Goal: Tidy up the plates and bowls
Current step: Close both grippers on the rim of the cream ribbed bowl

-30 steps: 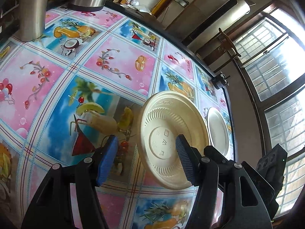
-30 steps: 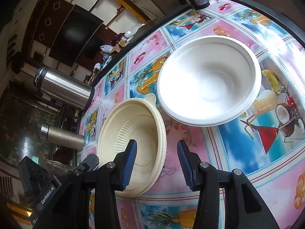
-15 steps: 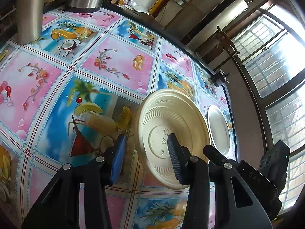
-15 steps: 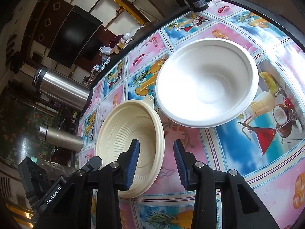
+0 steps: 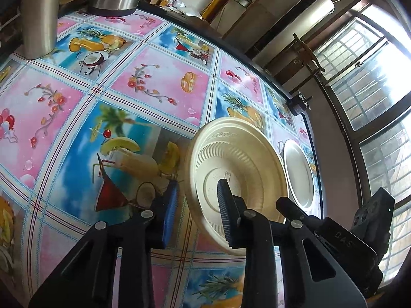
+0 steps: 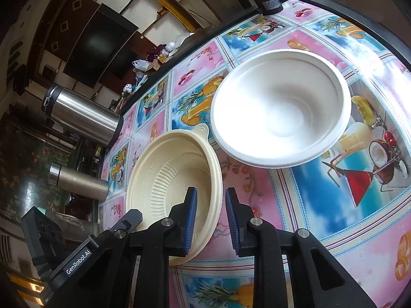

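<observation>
Straddling opposite rim sections of the cream bowl (image 6: 164,179) on the tabletop (image 6: 321,205), both jaws have just been closing. L gripper (image 5: 197,210) and R gripper (image 6: 212,215): one pad inside, one outside; gaps remain, rim not yet clamped. White bowl (image 6: 280,107) sits just beyond, toward R side.

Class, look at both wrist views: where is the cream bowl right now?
The cream bowl sits on the patterned tablecloth just left of the white bowl in the right wrist view, its rim between both grippers' fingers.
</observation>
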### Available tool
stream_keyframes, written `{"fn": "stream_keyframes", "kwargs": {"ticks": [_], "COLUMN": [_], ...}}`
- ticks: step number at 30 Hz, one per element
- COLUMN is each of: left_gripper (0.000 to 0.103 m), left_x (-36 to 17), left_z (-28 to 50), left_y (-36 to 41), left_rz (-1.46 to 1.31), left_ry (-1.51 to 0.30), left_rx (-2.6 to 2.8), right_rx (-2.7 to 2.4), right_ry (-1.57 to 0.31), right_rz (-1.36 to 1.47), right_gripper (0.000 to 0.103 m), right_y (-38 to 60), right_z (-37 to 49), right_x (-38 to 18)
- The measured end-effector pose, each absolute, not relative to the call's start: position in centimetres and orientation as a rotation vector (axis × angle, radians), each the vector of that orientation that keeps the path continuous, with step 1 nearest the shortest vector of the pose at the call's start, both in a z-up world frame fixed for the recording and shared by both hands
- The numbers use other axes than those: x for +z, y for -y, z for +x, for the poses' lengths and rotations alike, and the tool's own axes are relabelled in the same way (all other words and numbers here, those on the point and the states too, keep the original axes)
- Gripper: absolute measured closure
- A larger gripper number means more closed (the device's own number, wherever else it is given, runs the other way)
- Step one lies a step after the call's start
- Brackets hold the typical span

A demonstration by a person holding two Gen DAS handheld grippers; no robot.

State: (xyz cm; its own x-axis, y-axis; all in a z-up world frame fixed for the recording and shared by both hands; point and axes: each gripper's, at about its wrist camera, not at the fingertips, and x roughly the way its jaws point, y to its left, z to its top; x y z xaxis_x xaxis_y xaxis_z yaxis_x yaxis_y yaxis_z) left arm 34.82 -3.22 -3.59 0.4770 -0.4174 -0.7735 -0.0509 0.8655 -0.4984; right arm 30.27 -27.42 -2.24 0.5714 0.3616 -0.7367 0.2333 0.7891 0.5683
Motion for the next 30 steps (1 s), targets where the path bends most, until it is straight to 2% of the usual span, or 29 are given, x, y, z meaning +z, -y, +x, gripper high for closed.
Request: {"fn": "stream_keyframes", "kwargs": {"ticks": [20,30], "left_gripper": [0.092,0.093], "left_x": [-3.61,-3.53], "left_z": [34.81,34.69], "left_y": [3.15,3.26], "left_rz": [-0.474,-0.461], "left_ry": [-1.055,-1.052], "left_rx": [-0.224,-0.227], "right_rx": [0.084,0.074], "right_ry": [-0.991,-0.989], "right_rz": [0.692,0.686], "right_gripper": [0.09,0.091], "right_y": [27.26,27.25], "right_z": [30.28,30.17], "right_x": [-2.83,-2.79]}}
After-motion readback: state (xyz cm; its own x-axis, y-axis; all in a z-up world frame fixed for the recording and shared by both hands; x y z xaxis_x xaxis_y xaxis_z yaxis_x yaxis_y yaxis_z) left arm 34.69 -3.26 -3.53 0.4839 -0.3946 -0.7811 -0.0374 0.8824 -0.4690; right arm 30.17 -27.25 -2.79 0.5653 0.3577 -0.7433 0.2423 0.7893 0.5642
